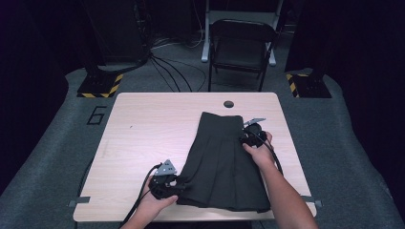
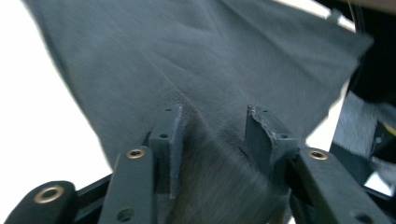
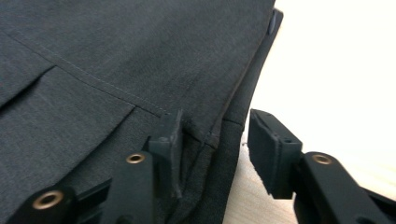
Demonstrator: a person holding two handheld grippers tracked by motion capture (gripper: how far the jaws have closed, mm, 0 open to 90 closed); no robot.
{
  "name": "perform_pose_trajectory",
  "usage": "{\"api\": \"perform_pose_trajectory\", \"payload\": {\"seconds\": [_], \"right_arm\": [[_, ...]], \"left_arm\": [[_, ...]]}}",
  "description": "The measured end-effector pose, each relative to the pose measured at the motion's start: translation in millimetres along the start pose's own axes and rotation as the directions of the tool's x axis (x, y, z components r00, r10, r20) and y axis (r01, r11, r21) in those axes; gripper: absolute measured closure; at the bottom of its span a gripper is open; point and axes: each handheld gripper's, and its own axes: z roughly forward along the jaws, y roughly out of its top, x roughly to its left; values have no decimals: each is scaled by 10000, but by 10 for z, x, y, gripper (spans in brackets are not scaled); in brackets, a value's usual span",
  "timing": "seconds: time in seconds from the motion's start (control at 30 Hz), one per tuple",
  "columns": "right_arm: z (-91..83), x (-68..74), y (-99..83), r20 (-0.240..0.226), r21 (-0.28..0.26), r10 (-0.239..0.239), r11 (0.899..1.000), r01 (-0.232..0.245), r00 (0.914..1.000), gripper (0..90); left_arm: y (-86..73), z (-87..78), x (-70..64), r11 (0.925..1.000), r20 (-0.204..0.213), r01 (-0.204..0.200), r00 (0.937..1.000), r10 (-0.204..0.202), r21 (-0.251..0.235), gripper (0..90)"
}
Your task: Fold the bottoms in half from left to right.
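A dark grey pleated skirt (image 1: 219, 162) lies flat on the light wooden table (image 1: 143, 133), waistband at the far end. My left gripper (image 1: 179, 183) is at the skirt's near left hem corner. In the left gripper view its jaws stand open (image 2: 215, 126) with a ridge of skirt cloth (image 2: 210, 56) rising between them. My right gripper (image 1: 246, 138) is at the skirt's right edge, just below the waistband. In the right gripper view it is open (image 3: 215, 130), its jaws straddling the skirt's side seam (image 3: 116, 46), with bare table (image 3: 336, 70) to the right.
The table has a round cable hole (image 1: 229, 104) near its far edge. A black folding chair (image 1: 241, 45) stands beyond the table, with cables on the floor. Bare tabletop lies to the left of the skirt.
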Motion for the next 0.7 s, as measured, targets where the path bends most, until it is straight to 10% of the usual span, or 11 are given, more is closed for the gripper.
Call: {"api": "perform_pose_trajectory", "payload": {"seconds": [0.37, 0.7], "right_arm": [[31, -59, -30, -802, -57, 556, 9984, -562, 9952, 643], [11, -21, -35, -876, -165, 233, 9996, -249, 9959, 778]], "left_arm": [[-180, 230, -166, 9908, 251, -887, 9959, 866, 1017, 575], [-26, -8, -75, 9996, 315, -248, 9992, 243, 154, 525]]}}
